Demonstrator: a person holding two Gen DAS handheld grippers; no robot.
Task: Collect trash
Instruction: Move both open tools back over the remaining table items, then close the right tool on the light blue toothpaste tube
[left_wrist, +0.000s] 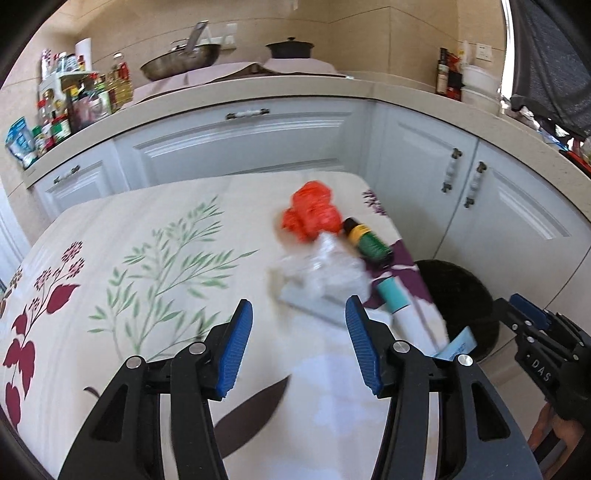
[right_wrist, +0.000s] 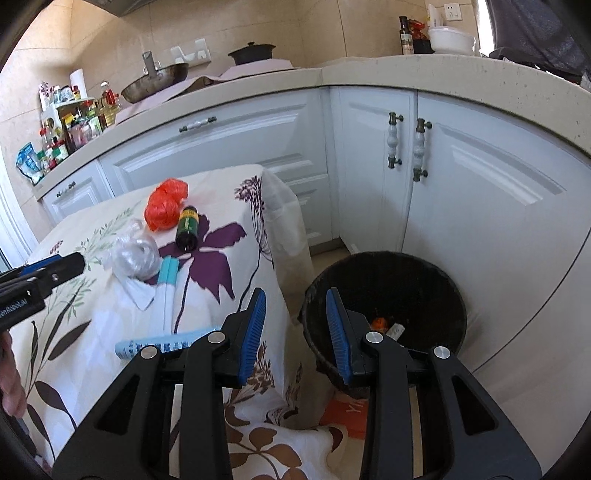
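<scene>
On the floral tablecloth (left_wrist: 110, 258) lie a crumpled red plastic bag (left_wrist: 312, 210), a wad of clear plastic (left_wrist: 325, 269), a dark green bottle (left_wrist: 365, 236) with a yellow label, a teal-capped white tube (left_wrist: 399, 306) and a pale blue tube (left_wrist: 458, 345) at the table's edge. My left gripper (left_wrist: 299, 347) hovers open over the cloth, short of the clear plastic, with nothing between its pads. My right gripper (right_wrist: 297, 332) is open and empty, between the table corner and the black bin (right_wrist: 443, 295). An orange scrap (right_wrist: 380, 323) lies in the bin.
White cabinets (right_wrist: 480, 166) and a beige counter (left_wrist: 258, 88) wrap around the table and bin. A wok (left_wrist: 181, 61), a pot (left_wrist: 290, 46) and several bottles (left_wrist: 74, 99) stand on the counter. An orange mat (right_wrist: 343, 413) lies on the floor below the bin.
</scene>
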